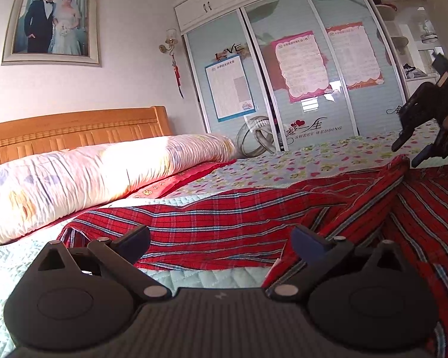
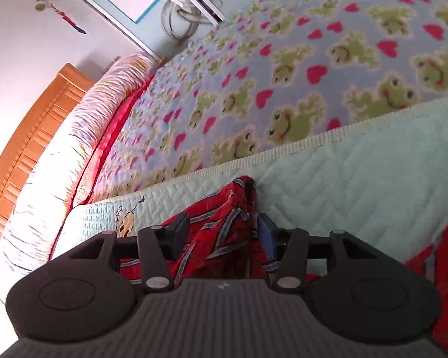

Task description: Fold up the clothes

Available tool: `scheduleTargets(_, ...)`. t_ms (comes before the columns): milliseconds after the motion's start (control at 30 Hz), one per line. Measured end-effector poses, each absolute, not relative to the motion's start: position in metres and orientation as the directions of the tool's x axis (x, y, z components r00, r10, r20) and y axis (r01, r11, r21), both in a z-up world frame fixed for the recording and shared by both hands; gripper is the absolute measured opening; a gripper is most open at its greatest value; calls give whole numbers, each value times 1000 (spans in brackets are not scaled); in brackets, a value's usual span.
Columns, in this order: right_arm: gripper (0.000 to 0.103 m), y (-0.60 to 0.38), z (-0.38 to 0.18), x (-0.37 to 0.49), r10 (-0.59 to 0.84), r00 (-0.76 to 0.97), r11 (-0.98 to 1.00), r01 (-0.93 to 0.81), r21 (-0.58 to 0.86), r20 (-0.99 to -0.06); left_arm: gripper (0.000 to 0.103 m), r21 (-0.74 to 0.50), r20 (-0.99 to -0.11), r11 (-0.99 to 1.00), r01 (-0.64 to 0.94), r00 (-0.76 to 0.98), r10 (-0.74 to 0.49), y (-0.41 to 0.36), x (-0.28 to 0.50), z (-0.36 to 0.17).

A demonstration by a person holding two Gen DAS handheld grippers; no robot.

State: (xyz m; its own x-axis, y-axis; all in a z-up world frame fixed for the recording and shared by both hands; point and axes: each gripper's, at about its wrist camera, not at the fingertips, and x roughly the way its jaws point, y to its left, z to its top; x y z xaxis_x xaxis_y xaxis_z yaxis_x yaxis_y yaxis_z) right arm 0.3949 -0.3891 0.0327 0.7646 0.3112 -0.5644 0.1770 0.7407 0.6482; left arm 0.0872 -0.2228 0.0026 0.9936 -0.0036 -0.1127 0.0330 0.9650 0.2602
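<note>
A big bed (image 1: 74,271) with a pale green quilted cover fills the room. A frog-and-heart blanket (image 2: 283,68) lies across it, with a long white rolled quilt (image 1: 98,176) by the orange wooden headboard (image 1: 74,131). A wardrobe with sliding glass doors (image 1: 283,68) stands behind. The red checked cloth shirt (image 1: 224,217) lies spread on the bed. The left tongs (image 1: 221,244) are spread wide above it. The right tongs (image 2: 222,232) pinch a bunched corner of the shirt.

The red plaid garment (image 1: 224,220) runs off the right edge of the left wrist view, its far end unseen. The right gripper (image 1: 415,146) is cut by that same edge. Print on the 3 wardrobe posters (image 1: 301,65) is too small to read.
</note>
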Motion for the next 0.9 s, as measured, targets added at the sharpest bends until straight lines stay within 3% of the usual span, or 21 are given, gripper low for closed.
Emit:
scheduleTargets(267, 51, -404, 24, 389, 298, 792, 697, 201, 688, -533, 103, 271, -112, 962, 35, 994, -5, -225, 89, 5)
scheduleTargets(333, 38, -405, 18, 401, 319, 781, 675, 210, 707, -537, 103, 283, -115, 958, 41, 993, -8, -227, 89, 6)
scheduleTargets(367, 13, -404, 16, 406, 326, 769, 679, 214, 703, -549, 103, 297, -121, 954, 52, 992, -17, -229, 89, 8)
scheduleTargets(400, 8, -400, 16, 411, 326, 753, 696, 217, 684, -571, 103, 310, -138, 948, 75, 990, -33, -231, 90, 11)
scheduleTargets(467, 7, -392, 19, 419, 314, 728, 742, 212, 636, -609, 103, 280, -274, 943, 179, 957, -100, -231, 95, 24)
scheduleTargets(533, 7, -385, 32, 429, 264, 732, 815, 179, 552, -628, 96, 153, -396, 955, 253, 901, -176, -219, 92, 47)
scheduleTargets(667, 7, -365, 37, 451, 151, 725, 931, 125, 343, -672, 103, -103, -425, 949, 297, 850, -312, -170, 60, 82)
scheduleTargets(800, 9, -339, 28, 472, 22, 711, 992, 70, 102, -703, 102, -156, -543, 933, 324, 761, -355, -152, 47, 71)
scheduleTargets(867, 11, -341, 21, 471, 7, 724, 991, 87, 101, -690, 96, -170, -599, 933, 317, 719, -353, -145, 41, 62)
scheduleTargets(900, 16, -349, 19, 467, 24, 741, 984, 102, 147, -671, 96, -183, -610, 930, 319, 705, -362, -140, 37, 59)
